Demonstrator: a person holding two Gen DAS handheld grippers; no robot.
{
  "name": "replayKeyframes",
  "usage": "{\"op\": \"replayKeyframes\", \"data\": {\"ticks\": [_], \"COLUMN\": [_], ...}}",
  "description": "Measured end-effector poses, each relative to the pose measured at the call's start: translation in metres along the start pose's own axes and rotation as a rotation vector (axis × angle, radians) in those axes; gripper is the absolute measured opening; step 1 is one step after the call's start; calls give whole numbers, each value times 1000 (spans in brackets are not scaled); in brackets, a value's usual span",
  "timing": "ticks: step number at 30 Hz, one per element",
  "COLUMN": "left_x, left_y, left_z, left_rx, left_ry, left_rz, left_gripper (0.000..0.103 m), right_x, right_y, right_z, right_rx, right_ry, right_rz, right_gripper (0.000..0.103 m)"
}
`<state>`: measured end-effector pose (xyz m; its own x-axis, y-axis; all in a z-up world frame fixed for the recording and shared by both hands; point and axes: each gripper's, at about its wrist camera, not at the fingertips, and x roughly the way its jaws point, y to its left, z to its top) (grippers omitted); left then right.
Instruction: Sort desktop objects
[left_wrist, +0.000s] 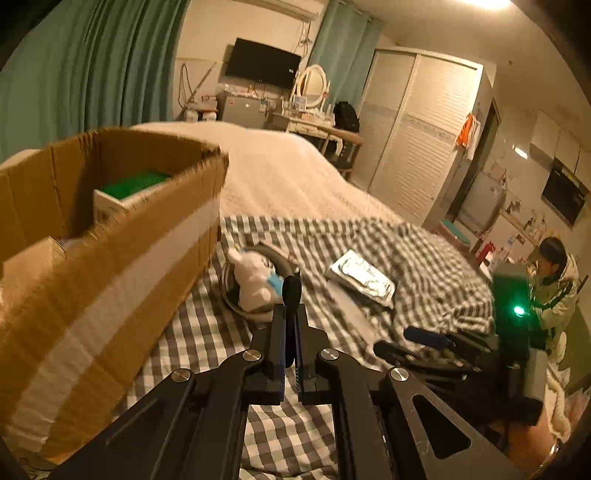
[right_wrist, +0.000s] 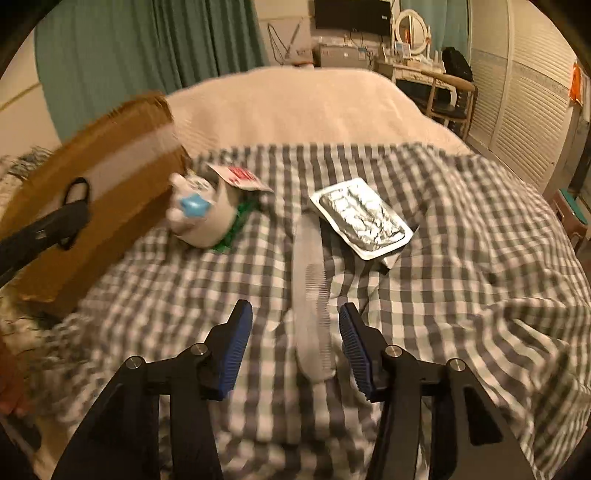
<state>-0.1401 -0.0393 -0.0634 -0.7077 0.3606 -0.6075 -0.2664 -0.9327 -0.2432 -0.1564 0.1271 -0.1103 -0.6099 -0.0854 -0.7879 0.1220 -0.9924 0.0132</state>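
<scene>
Spread wide over the checked bedcover, right claw (right_wrist: 295, 332) with white comb (right_wrist: 312, 295) dead ahead between its fingers, long axis running straight away; left claw (left_wrist: 290, 332) pinching a black clip (left_wrist: 291, 295) beside the cardboard box (left_wrist: 110, 258).

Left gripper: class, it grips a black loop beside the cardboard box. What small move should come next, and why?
Probably carry it over the box rim and release: the left gripper is shut on the black loop, and the open cardboard box sits just to its left.
</scene>
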Motion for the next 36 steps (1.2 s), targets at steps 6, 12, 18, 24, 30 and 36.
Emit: {"op": "replayKeyframes", "data": {"ticks": [6, 12, 18, 24, 30, 36], "left_x": [32, 41, 14, -98, -158, -121], "left_y": [6, 3, -8, -9, 55, 139], "left_z": [-9, -10, 0, 45, 72, 65], "left_rx": [-15, 32, 73, 42, -83, -231], "left_ry": [63, 63, -15, -300, -393, -217], "left_rz": [20, 83, 131, 181, 292, 368], "left_gripper": [4, 4, 4, 4, 4, 4], "right_x": [38, 18, -59, -142, -174, -117], "right_y": [-12, -3, 7, 31, 94, 179], "right_z": [3, -8, -15, 12, 71, 121], "right_rx": [49, -26, -61, -88, -110, -99], "right_ry": [53, 4, -135, -245, -313, -266], "right_rz": [5, -36, -2, 126, 364, 509], "right_gripper": [40, 26, 26, 26, 26, 26]}}
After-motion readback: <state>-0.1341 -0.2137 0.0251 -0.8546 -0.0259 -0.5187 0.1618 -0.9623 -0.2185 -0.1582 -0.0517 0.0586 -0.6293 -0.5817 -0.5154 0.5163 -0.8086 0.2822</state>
